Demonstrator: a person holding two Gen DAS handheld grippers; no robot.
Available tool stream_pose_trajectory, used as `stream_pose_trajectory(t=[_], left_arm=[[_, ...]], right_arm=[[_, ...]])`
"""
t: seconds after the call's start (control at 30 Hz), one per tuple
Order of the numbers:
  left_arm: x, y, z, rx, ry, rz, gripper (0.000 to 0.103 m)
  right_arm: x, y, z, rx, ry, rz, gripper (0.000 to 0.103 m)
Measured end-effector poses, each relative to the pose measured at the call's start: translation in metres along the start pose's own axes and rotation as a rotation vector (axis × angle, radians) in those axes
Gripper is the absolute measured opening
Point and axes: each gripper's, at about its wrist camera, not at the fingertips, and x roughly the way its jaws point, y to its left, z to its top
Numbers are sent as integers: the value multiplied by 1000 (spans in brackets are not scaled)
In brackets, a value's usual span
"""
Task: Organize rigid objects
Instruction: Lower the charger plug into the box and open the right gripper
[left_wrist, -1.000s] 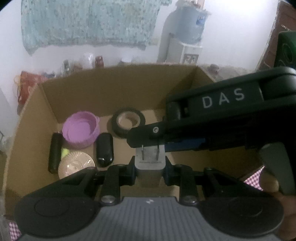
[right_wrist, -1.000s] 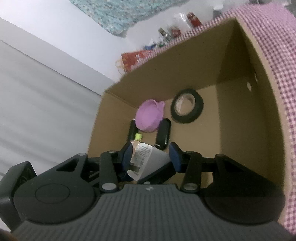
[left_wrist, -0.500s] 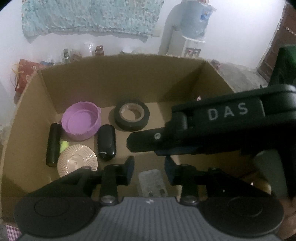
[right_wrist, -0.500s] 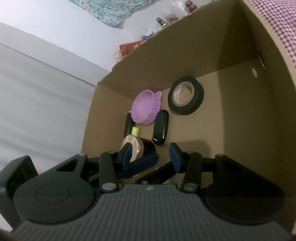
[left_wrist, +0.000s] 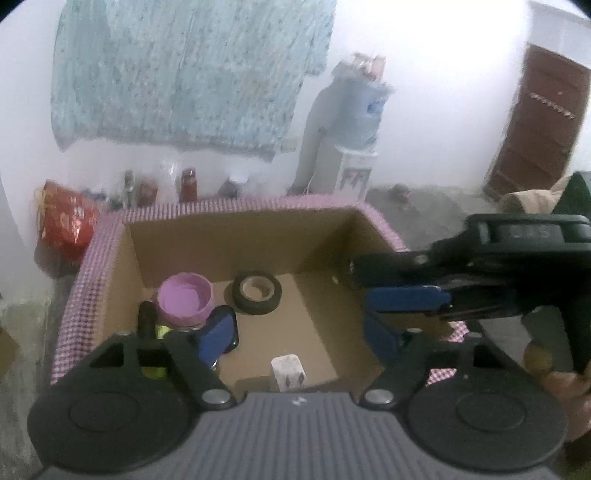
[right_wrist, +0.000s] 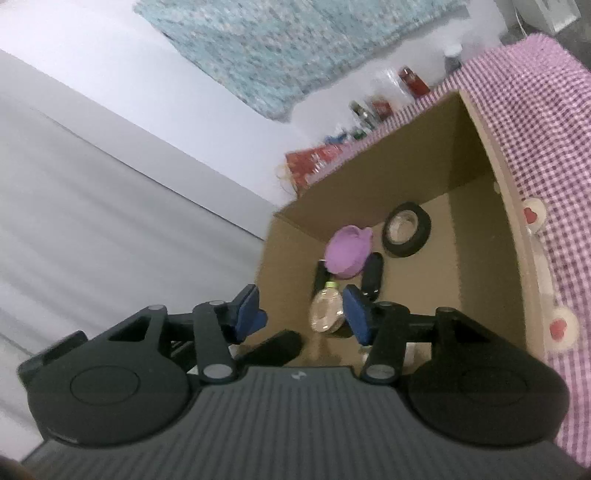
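The white charger (left_wrist: 287, 372) lies prongs-up on the floor of the cardboard box (left_wrist: 236, 236), near its front wall; it looks light, stiff and smooth-sided, best pinched across its flat flanks. Farther back in the box sit a black tape roll (left_wrist: 256, 291), a purple lid (left_wrist: 185, 299) and a dark case (right_wrist: 371, 277). Both the left gripper (left_wrist: 299, 328) and right gripper (right_wrist: 301, 310) hang above the box with fingers spread, empty.

Left gripper (left_wrist: 299, 336) hanging spread wide over cardboard box (left_wrist: 236, 240); white charger (left_wrist: 287, 372) lying at box's near wall, tape roll (left_wrist: 256, 292) near far wall.
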Motion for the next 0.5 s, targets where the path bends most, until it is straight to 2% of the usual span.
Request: stream_pose_trajectory(t=[0.07, 0.17, 0.27, 0.4, 0.5], left_arm=[[-15, 2, -8, 12, -15, -13, 83], [-35, 9, -28, 19, -14, -21, 85], [-50, 19, -53, 39, 3, -13, 88], [-61, 27, -86, 68, 18, 43, 88], [-57, 28, -105, 58, 47, 62, 88]], right_arm=[[-18, 4, -11, -1, -36, 25, 58], [-41, 3, -32, 29, -88, 61, 61], [-51, -2, -55, 52, -102, 64, 64], [-39, -6, -89, 52, -74, 20, 65], [-18, 7, -107, -37, -34, -18, 65]])
